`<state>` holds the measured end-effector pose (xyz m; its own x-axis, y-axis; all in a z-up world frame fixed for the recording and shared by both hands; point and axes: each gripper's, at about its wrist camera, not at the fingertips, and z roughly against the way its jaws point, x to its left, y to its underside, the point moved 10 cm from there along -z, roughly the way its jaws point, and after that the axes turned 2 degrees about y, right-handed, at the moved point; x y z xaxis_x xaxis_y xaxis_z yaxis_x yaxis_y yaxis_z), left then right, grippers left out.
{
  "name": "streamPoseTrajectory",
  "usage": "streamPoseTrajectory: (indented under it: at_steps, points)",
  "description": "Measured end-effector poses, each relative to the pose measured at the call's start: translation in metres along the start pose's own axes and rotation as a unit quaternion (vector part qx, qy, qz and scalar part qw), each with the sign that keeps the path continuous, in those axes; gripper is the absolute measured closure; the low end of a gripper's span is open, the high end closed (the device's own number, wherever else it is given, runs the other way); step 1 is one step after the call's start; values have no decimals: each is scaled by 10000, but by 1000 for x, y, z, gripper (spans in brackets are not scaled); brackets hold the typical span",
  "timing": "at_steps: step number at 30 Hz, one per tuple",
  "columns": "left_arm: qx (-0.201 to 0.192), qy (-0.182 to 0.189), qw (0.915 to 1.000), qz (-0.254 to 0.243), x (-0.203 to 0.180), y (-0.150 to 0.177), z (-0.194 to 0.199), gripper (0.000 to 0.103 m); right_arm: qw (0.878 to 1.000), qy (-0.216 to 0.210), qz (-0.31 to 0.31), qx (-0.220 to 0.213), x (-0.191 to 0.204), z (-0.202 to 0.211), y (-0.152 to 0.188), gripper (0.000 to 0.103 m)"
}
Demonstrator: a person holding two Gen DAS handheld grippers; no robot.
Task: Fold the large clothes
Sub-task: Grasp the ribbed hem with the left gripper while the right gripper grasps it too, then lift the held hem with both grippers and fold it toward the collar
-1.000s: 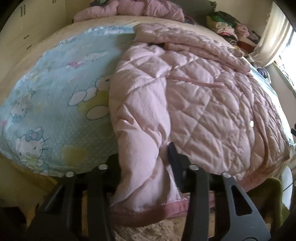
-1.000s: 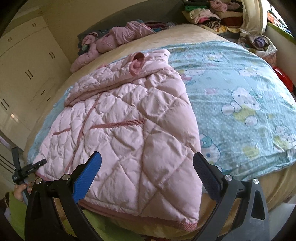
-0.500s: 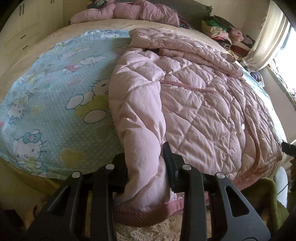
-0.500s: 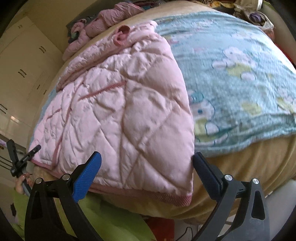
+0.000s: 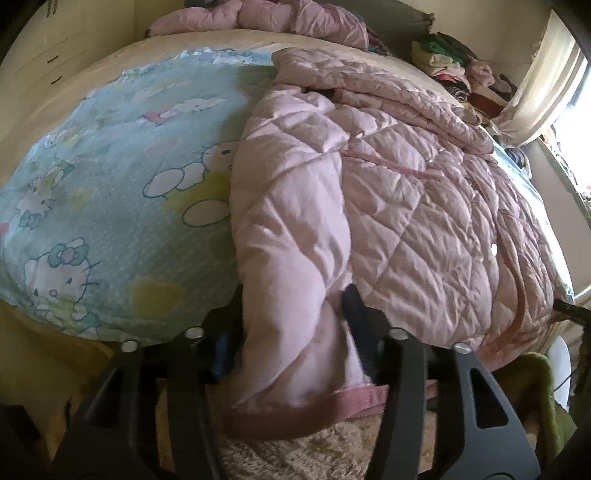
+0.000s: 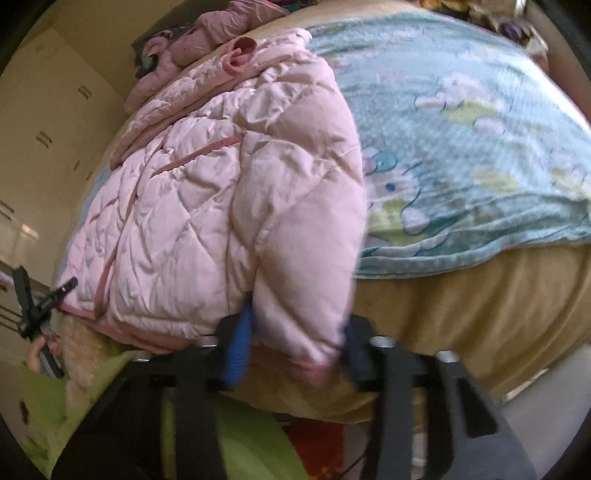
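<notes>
Gripping the hem corners of the pink quilted coat (image 5: 388,206), early in the fold.

Spread front-up across the blue cartoon blanket (image 5: 110,192), the coat fills the bed from 12 to 6 o'clock. The left gripper (image 5: 291,325), its jaws just widened, straddles one hem corner loosely; the right gripper (image 6: 295,343), just narrowed, appears pinched on the other, though blur hinders certainty. Every fold of the body remains.

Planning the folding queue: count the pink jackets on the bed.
2. One jacket lies spread on the bed, near edge; the other jacket is bunched at the far end. The clothes pile may hide more.
</notes>
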<state>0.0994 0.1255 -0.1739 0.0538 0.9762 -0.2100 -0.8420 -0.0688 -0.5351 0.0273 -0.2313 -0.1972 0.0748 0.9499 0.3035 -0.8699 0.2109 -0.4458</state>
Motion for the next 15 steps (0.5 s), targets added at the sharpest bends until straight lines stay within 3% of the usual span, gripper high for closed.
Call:
streamPoseTrajectory:
  at_steps: [2, 7, 10, 15]
  points:
    - [62, -96, 9999, 33, 4, 3, -2, 35, 9998, -127, 54, -145, 7, 8, -3, 82]
    - [86, -10, 9999, 62, 5, 7, -5, 36, 9944, -540, 270, -863, 34, 43, -31, 86]
    - [105, 157, 9998, -21, -4, 8, -7, 53, 9874, -832, 256, -1321, 47, 67, -55, 86]
    - [-84, 121, 9994, -314, -18, 2, -1, 81, 9766, -1122, 275, -1815, 61, 91, -87, 87]
